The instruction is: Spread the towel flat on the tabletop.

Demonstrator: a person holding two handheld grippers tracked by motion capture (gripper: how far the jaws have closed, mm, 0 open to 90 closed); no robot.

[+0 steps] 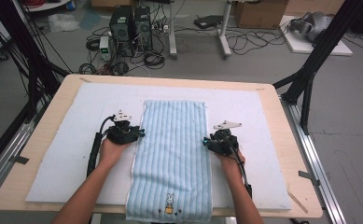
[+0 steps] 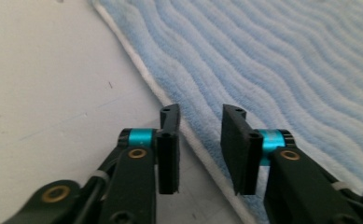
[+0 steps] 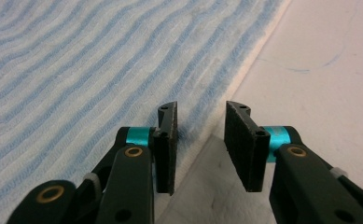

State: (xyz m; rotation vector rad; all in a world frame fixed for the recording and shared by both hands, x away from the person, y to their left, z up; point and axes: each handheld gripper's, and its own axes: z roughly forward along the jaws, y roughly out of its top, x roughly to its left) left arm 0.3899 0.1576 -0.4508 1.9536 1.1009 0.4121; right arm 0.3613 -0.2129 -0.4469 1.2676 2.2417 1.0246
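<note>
A light blue striped towel (image 1: 173, 154) with a small rabbit picture near its front end lies flat along the middle of the white mat (image 1: 62, 154). My left gripper (image 1: 139, 134) is at the towel's left edge, open, its jaws straddling the white hem (image 2: 198, 149). My right gripper (image 1: 206, 141) is at the towel's right edge (image 3: 226, 100), open too, one jaw over the towel and one over the mat. Nothing is held in either.
The mat covers a wooden table (image 1: 293, 154); the towel's front end hangs slightly over the near table edge. Black frame posts (image 1: 310, 70) stand at both sides. Computers (image 1: 130, 28) and cables lie on the floor beyond the table.
</note>
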